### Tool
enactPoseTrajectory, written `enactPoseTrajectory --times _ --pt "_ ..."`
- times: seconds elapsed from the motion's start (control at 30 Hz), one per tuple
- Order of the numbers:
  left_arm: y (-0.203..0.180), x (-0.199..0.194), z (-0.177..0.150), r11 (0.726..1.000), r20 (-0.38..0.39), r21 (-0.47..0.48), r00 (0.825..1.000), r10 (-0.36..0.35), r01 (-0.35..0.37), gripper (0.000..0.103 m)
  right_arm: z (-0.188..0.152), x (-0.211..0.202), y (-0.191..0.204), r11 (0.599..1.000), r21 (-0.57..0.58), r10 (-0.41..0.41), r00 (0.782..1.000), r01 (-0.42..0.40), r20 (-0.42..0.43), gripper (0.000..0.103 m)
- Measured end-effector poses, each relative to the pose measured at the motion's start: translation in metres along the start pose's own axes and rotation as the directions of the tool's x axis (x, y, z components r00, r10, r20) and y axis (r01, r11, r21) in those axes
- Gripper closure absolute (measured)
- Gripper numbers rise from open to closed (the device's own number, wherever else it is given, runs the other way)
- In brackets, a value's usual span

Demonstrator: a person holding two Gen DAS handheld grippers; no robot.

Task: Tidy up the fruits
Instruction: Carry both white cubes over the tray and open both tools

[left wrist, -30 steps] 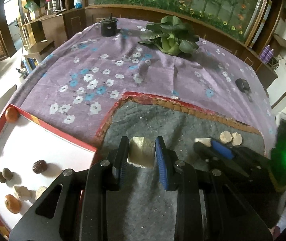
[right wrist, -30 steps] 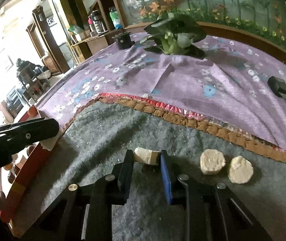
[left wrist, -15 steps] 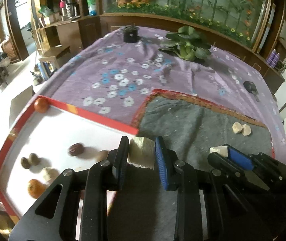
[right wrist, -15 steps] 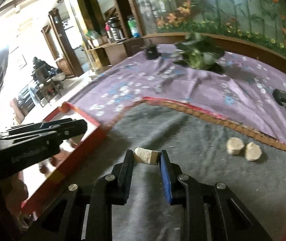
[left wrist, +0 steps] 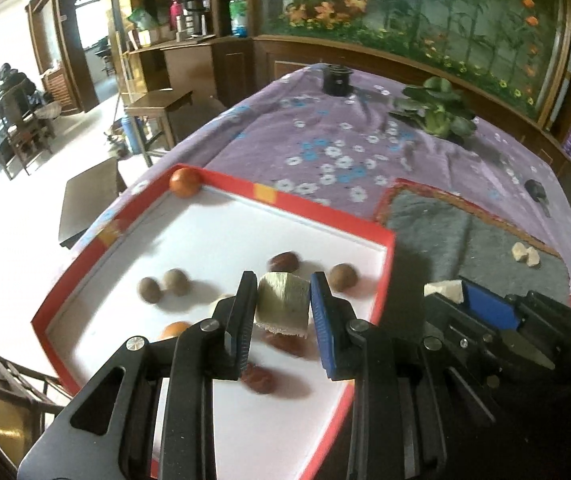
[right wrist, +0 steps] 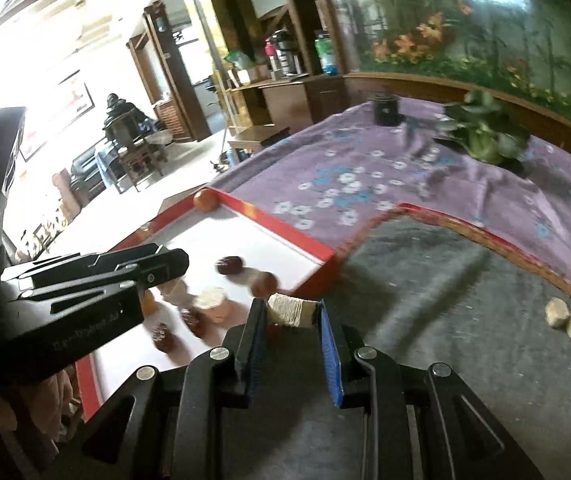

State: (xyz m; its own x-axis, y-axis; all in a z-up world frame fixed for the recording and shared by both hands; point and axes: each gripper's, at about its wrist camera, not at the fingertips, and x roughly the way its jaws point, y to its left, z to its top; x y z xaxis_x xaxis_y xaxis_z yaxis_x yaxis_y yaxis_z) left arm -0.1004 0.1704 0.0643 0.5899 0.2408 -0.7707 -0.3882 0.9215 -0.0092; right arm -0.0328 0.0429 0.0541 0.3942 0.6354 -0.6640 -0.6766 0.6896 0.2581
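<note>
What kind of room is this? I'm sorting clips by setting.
Likely a home living or dining room: a table under a purple floral cloth, a long planted aquarium, and a wooden sideboard with flasks.

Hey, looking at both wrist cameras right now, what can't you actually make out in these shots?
- Left wrist view: the red tray has its near end hidden behind the left gripper, which holds a pale chunk.
- Left wrist view: a dark red fruit under the gripper is motion-blurred.
- Right wrist view: fruits in the tray are smeared, some covered by the left gripper's body.
- Right wrist view: the right gripper holds a pale piece whose underside is hidden.
</note>
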Motion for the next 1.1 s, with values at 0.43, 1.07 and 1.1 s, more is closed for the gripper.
enactPoseTrajectory --times 0.43,1.07,1.1 --pt "0.056 -0.003 -0.026 0.997 -0.029 -0.072 0.999 0.038 -0.04 0.076 0.011 0.042 0.037 0.997 -0.067 0.036 0.998 -0.039 -0.048 0.078" --pt "0.053 0.003 -0.035 0.995 0.002 -0.073 0.998 0.069 -0.068 0.076 0.024 0.098 0.047 0.996 -0.084 0.019 0.997 -0.025 -0.075 0.078" --pt "0.053 0.003 -0.036 0.995 0.005 -0.077 0.998 0.068 -0.067 0.076 0.022 0.101 0.047 0.996 -0.085 0.016 0.997 -0.023 -0.08 0.078"
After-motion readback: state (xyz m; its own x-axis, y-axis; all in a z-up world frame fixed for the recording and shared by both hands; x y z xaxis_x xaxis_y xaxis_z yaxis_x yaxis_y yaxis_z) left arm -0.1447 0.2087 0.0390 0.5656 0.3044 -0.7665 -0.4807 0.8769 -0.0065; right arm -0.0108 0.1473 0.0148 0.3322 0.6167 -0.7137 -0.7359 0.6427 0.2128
